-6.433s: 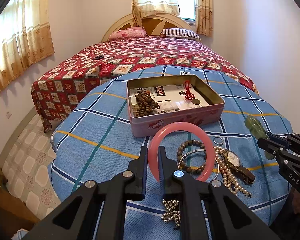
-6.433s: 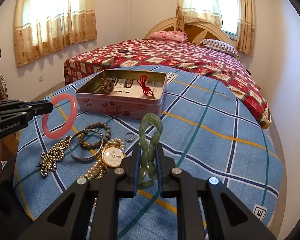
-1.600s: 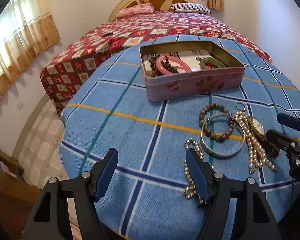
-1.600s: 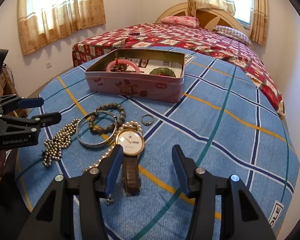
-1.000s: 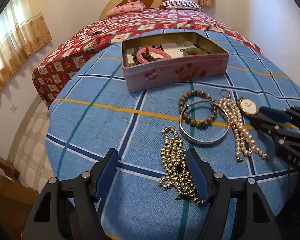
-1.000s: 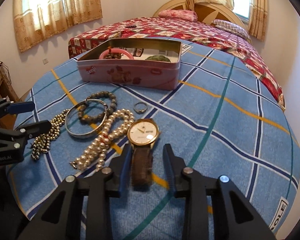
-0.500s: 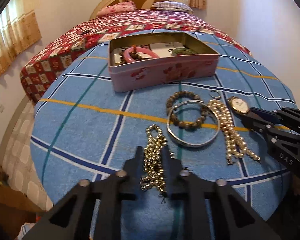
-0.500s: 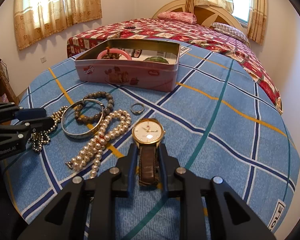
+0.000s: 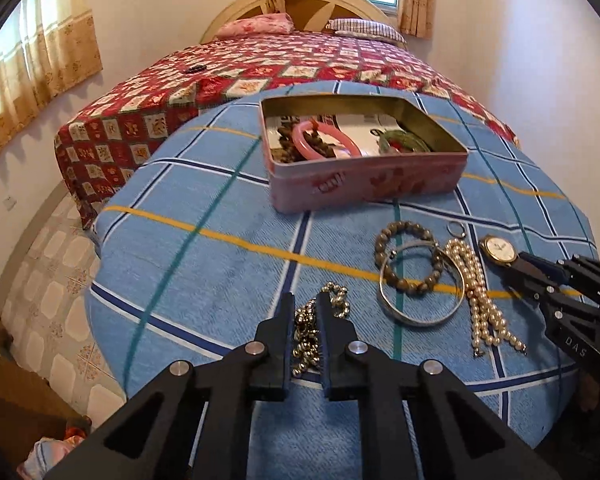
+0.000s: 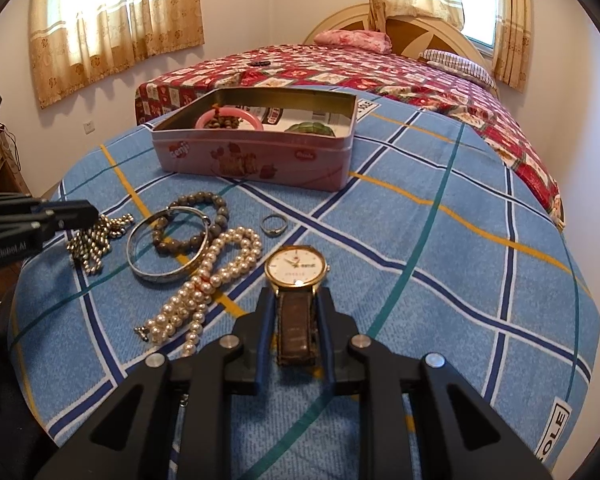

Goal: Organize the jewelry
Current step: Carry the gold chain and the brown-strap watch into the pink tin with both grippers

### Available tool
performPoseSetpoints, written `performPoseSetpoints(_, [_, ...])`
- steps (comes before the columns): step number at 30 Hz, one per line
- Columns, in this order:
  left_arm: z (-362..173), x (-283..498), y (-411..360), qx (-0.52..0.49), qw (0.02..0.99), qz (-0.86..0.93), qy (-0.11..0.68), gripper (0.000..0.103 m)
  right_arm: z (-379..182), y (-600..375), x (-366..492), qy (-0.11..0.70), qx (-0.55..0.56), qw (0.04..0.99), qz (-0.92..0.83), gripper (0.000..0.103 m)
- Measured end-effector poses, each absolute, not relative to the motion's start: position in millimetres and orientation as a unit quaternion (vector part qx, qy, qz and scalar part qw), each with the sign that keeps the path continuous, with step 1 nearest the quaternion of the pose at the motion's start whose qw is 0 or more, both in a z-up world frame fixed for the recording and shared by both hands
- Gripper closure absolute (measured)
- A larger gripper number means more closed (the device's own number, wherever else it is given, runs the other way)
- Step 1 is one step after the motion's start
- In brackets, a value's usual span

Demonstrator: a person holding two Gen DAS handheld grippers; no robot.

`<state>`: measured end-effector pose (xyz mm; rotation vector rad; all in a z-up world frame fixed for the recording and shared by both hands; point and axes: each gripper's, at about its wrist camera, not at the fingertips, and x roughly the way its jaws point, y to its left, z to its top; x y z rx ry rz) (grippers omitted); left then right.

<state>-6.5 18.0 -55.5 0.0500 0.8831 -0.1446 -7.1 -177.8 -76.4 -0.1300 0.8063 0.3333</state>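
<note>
The left gripper [image 9: 305,304] has just been closing and now pinches the gold bead chain [image 9: 312,332] between its fingers, near the front left edge of the round table [image 9: 204,272], which is covered in a blue checked cloth. The right gripper [image 10: 295,300] has narrowed onto the brown strap of the wristwatch [image 10: 296,267], its face lying just beyond the fingertips. Between the two grippers lie the pearl strand [image 10: 208,280], the silver bangle [image 10: 168,248] overlapping the dark bead bracelet [image 10: 196,220], and a small ring [image 10: 274,225] just beside the pearls. The pink tin [image 10: 256,160] stands open further back, near the table's far edge, holding a pink bangle [image 10: 230,118], brown beads and a green piece [image 10: 312,129]. To the right of the watch and tin the cloth is bare out to the rim. A bed [image 10: 340,68] with a red patterned cover lies close behind the table.
</note>
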Motion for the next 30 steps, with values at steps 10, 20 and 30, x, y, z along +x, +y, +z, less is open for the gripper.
performPoseSetpoints(10, [-43.3, -6.4, 21.6, 0.021, 0.908, -0.069, 0.413, 0.093, -69.1, -183.5, -6.6, 0.378, -0.053, 0.911, 0.159, 0.081])
performPoseSetpoints(20, [-34.2, -6.6, 24.6, 0.016, 0.912, -0.07, 0.404, 0.093, -58.6, -182.5, -10.1, 0.356, -0.05, 0.918, 0.166, 0.081])
performPoseSetpoints(30, [-23.0, -4.0, 23.9, 0.016, 0.918, -0.074, 0.39, 0.093, -48.6, -186.3, -7.7, 0.343, -0.039, 0.924, 0.166, 0.081])
